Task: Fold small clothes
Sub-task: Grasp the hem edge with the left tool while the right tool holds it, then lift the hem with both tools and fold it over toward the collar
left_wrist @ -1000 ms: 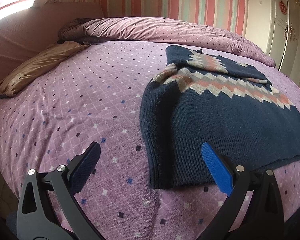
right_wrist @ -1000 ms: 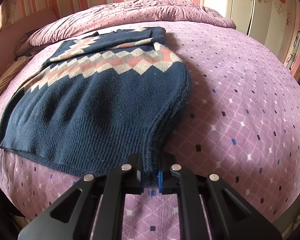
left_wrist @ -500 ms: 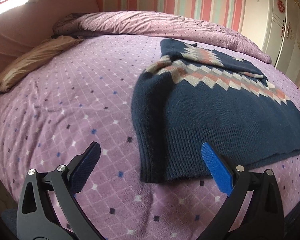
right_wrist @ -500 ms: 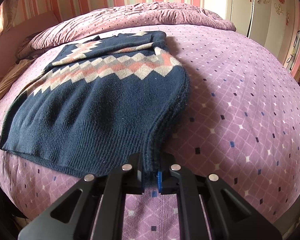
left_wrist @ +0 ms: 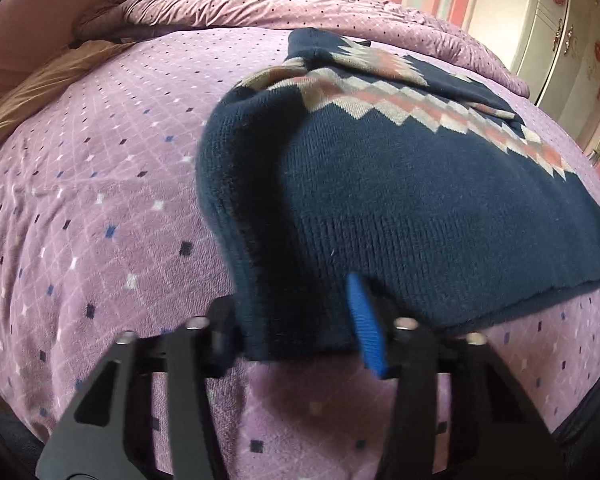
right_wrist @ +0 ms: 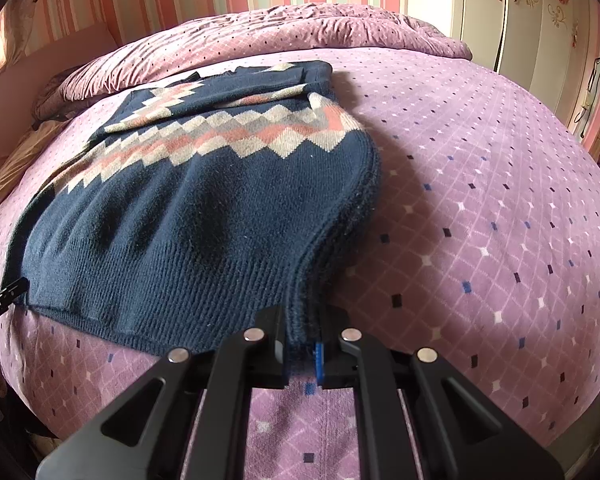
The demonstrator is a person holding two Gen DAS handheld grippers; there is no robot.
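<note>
A navy knit sweater (left_wrist: 400, 184) with a pink, grey and cream zigzag band lies on the purple bed; it also shows in the right wrist view (right_wrist: 188, 216). My left gripper (left_wrist: 296, 332) straddles the sweater's near left hem corner, jaws partly closed around the fabric with a gap still showing. My right gripper (right_wrist: 302, 348) is shut on the sweater's near right hem corner. The left gripper's tip (right_wrist: 0, 296) peeks in at the right wrist view's left edge.
The purple diamond-patterned bedspread (left_wrist: 100, 200) covers the bed. A rolled purple duvet (right_wrist: 300, 28) lies along the far side. A tan pillow (left_wrist: 32, 88) sits at the far left. White wardrobes (right_wrist: 532, 16) stand to the right.
My left gripper has moved forward onto the sweater's left hem corner and its jaws have narrowed around it. My right gripper stays shut on the right corner.
</note>
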